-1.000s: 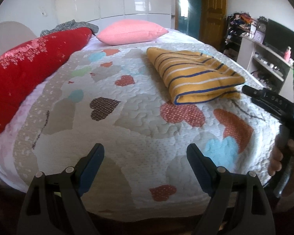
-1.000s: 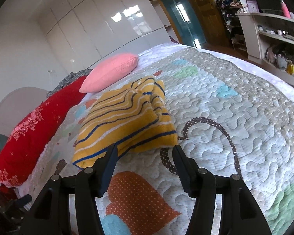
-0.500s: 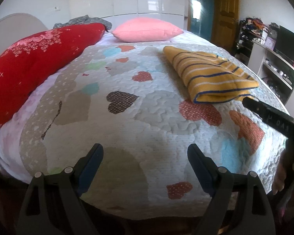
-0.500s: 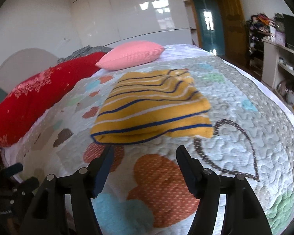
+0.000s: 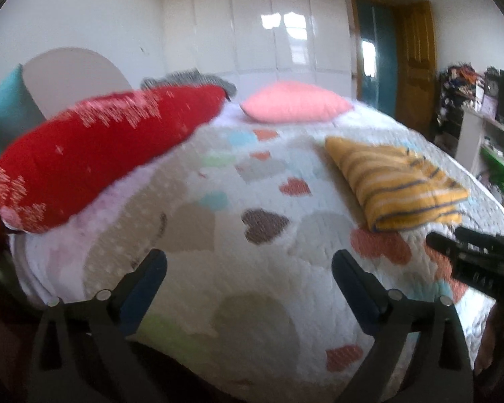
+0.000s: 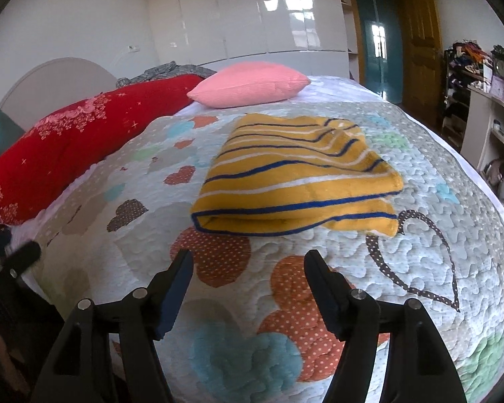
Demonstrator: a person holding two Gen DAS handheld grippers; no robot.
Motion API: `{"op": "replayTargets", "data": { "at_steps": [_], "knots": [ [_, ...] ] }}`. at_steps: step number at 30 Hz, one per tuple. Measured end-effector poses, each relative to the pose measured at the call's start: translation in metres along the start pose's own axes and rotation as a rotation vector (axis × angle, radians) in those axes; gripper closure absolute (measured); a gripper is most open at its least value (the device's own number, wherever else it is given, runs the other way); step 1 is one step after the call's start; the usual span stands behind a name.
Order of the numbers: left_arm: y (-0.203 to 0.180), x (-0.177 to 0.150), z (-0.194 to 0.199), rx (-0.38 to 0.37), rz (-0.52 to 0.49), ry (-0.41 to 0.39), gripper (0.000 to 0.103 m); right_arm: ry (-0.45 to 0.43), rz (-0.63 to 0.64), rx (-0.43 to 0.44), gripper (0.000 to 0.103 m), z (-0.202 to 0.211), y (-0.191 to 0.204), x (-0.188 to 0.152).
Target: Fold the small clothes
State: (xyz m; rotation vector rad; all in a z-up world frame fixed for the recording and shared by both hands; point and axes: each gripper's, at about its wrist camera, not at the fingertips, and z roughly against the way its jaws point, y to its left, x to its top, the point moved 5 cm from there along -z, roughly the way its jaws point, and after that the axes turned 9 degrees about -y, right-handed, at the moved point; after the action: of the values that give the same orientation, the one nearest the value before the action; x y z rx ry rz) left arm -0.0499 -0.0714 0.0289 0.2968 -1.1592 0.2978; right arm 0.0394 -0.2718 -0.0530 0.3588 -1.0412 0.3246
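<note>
Now both jaws have just been opening: left gripper (image 5: pixel 248 268) and right gripper (image 6: pixel 248 268) spread, empty; folded yellow striped knit garment (image 6: pixel 295 178) rests on quilted heart-patterned bed (image 6: pixel 436 252). Careless snag could undo that fold.

Folded garment (image 6: pixel 295 174) on quilt (image 6: pixel 436 235), before pillow (image 6: pixel 248 84).

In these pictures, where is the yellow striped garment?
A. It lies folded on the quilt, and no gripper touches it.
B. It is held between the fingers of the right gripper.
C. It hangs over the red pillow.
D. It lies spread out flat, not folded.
A: the garment lies folded on the quilt, beyond the open right gripper, whose fingers hold nothing, and apart from the left gripper.
</note>
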Motion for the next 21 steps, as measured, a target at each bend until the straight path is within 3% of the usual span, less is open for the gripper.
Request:
{"op": "replayTargets", "data": {
  "at_steps": [4, 7, 13, 21],
  "knots": [
    [0.01, 0.017, 0.016, 0.076, 0.031, -0.088, 0.0, -0.001, 0.018, 0.008, 0.029, 0.003, 0.005, 0.001],
    [0.012, 0.028, 0.022, 0.075, 0.033, -0.133, 0.0, -0.009, 0.034, 0.01, 0.029, 0.009, 0.009, 0.004],
    [0.007, 0.027, 0.014, -0.051, 0.058, -0.017, 0.0, -0.028, 0.045, -0.004, 0.026, 0.019, 0.011, 0.008],
    [0.0, 0.007, -0.001, -0.042, 0.057, 0.075, 0.0, -0.016, 0.04, -0.018, 0.025, 0.017, 0.007, 0.005]
  ]
}}
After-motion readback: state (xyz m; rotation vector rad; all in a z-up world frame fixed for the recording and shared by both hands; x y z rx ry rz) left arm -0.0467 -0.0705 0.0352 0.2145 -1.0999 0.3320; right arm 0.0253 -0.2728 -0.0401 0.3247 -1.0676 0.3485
